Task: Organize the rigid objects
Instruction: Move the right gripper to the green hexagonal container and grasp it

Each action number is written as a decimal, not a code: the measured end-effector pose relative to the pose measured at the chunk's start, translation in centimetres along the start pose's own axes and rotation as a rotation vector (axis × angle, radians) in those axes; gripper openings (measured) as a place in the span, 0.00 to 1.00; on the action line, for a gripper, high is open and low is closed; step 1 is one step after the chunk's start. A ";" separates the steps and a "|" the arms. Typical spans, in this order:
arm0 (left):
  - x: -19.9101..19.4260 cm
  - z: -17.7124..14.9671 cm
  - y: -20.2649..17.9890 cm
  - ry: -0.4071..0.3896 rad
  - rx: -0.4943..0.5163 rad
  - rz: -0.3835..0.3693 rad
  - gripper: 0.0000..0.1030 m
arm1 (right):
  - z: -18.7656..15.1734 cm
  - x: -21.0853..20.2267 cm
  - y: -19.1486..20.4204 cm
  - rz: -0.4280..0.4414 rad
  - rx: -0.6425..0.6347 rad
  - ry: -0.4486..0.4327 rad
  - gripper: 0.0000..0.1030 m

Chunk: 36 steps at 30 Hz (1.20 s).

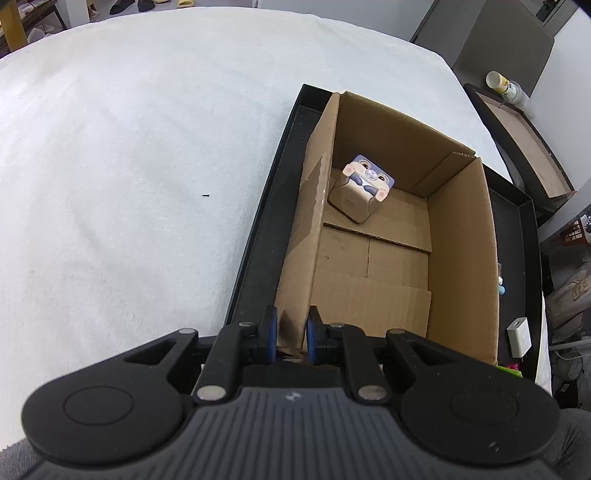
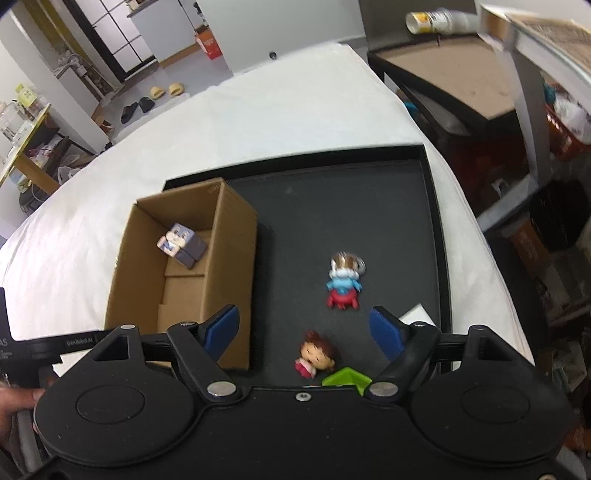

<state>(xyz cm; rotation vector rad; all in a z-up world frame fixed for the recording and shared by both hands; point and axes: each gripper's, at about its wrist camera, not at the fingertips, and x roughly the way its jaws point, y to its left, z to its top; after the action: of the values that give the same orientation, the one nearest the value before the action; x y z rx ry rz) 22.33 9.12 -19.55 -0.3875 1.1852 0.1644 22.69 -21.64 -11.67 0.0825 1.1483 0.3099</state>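
Note:
An open cardboard box [image 1: 461, 258] stands at the left end of a black tray [image 1: 266, 236]. A small cube with a cartoon bunny on it [image 1: 364, 188] lies in the box's far corner. My left gripper [image 1: 293, 328] is shut on the box's near left wall. In the right wrist view the box [image 2: 232, 236] and cube [image 2: 181, 243] sit left of the bare tray floor [image 2: 369, 206]. On that floor lie a blue and red figurine [image 2: 343, 282], a brown-haired doll [image 2: 316, 354] and a green piece [image 2: 345, 376]. My right gripper [image 2: 304, 325] hangs open above the doll, holding nothing.
The tray rests on a white cloth-covered table [image 1: 129, 166]. A white charger block [image 1: 519, 336] lies in the tray right of the box. A black side table [image 2: 443, 74] with a tipped cup [image 2: 432, 16] and cluttered shelves stand to the right. A hand [image 2: 14, 402] shows at lower left.

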 end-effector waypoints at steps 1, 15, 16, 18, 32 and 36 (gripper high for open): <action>0.0 0.0 0.0 -0.001 0.001 0.003 0.14 | -0.2 0.1 -0.2 0.002 0.006 0.010 0.75; -0.3 -0.2 0.0 -0.018 -0.008 0.019 0.14 | -3.2 3.0 -3.3 0.007 0.105 0.147 0.72; -0.3 -0.2 0.0 -0.018 -0.009 0.019 0.14 | -3.5 3.3 -3.5 0.009 0.111 0.161 0.71; -0.4 -0.2 0.0 -0.018 -0.012 0.017 0.14 | -3.9 3.9 -3.6 0.006 0.119 0.182 0.69; -0.5 -0.1 0.2 -0.019 -0.015 0.007 0.14 | -5.7 7.4 -3.3 -0.040 0.110 0.281 0.68; -0.5 -0.1 0.2 -0.018 -0.016 0.006 0.14 | -6.1 8.1 -3.5 -0.039 0.110 0.303 0.47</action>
<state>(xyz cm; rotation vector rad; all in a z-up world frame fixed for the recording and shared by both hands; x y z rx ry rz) 21.98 9.27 -19.16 -0.3953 1.1678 0.1827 20.91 -23.24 -22.08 0.1120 1.4662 0.2288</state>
